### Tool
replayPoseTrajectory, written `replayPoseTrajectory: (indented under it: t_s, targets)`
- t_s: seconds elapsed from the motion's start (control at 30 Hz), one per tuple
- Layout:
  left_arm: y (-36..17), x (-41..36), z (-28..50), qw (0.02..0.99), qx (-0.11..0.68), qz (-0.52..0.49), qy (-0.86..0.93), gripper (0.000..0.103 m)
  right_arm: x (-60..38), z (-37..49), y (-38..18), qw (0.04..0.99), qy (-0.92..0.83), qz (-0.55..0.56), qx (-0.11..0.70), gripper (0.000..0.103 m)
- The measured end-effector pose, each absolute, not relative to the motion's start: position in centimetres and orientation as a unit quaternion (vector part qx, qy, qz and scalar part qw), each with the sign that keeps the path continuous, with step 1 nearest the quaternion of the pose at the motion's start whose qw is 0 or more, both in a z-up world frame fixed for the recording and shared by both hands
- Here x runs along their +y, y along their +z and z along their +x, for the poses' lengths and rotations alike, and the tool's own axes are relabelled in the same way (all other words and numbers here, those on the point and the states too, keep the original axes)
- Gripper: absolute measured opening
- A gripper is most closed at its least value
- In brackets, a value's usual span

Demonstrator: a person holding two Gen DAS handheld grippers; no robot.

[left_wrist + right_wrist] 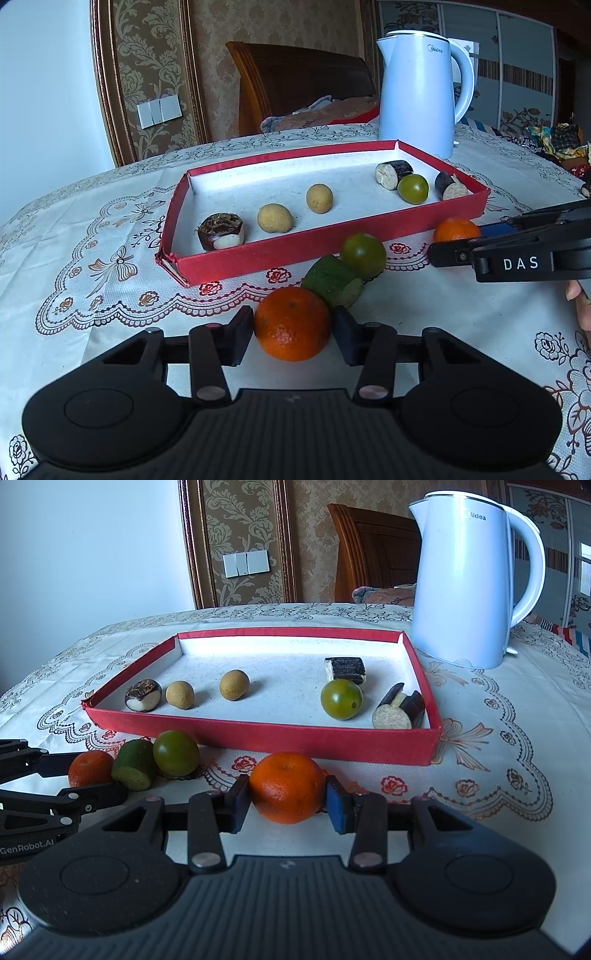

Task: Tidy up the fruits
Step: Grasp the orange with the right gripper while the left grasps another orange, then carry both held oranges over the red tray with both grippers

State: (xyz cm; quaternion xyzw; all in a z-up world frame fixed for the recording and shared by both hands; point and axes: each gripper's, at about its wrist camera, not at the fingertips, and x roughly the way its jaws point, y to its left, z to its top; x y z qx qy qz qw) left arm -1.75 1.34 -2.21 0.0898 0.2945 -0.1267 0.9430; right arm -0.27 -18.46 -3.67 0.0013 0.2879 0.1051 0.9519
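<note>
Two oranges lie on the tablecloth in front of the red tray (295, 254) (258, 738). My left gripper (293, 328) (92, 777) has its pads against the sides of one orange (291, 323) (90, 768). My right gripper (288, 799) (465, 236) is shut on the other orange (288, 786) (456, 229). A cut green piece (332, 280) (135, 764) and a green tomato (364, 254) (176, 752) sit between the two oranges. Inside the tray are a dark brown piece (221, 230), two tan round fruits (275, 218) (319, 198), another green tomato (413, 189) and two dark cane pieces (393, 173) (450, 186).
A white kettle (421, 92) (469, 579) stands just behind the tray's far right corner. A wooden chair (303, 77) with cloth on it is beyond the table. A person's fingers (580, 302) show at the right edge.
</note>
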Motion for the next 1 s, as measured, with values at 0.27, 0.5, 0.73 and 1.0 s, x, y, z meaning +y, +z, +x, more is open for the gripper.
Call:
replayPoseTrajectory:
  t_s: [0.27, 0.5, 0.73, 1.0]
  targets:
    - [-2.3, 1.2, -1.8, 0.943, 0.294, 0.092, -0.126, 0.043, -18.5, -0.3, -3.7, 0.952, 0.105, 0.001, 0.288, 0.040]
    - [-2.1, 1.6, -1.9, 0.945, 0.292, 0.082, -0.120, 0.042, -18.6, -0.4, -3.6, 0.953, 0.105, 0.005, 0.283, 0.040]
    - [-1.3, 3.1, -2.3, 0.957, 0.266, 0.046, -0.106, 0.041, -19.2, -1.3, -3.1, 0.962, 0.097, 0.016, 0.253, 0.040]
    - [-0.7, 4.0, -2.3, 0.964, 0.249, 0.022, -0.086, 0.041, -19.4, -1.7, -2.8, 0.967, 0.090, 0.017, 0.236, 0.040]
